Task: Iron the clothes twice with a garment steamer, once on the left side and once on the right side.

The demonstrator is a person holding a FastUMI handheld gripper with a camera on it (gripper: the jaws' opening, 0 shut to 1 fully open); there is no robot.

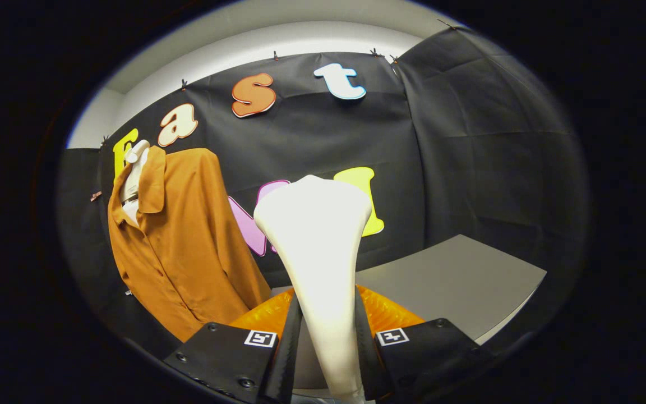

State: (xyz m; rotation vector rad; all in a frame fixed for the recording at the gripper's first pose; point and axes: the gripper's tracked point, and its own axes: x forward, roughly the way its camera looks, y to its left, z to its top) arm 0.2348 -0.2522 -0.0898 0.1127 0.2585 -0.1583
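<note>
Grey table (457,275) behind steamer (317,235) clamped in gripper (327,336).

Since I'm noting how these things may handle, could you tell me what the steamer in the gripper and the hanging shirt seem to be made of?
Steamer, clamped between the gripper fingers: likely hard plastic, a smooth cream shell with a soft sheen and no seams showing.
Shirt, hanging beyond the fingers to one side: thin woven fabric, rust-orange and matte; it drapes in soft folds with a limp collar. The fibre cannot be told.
</note>
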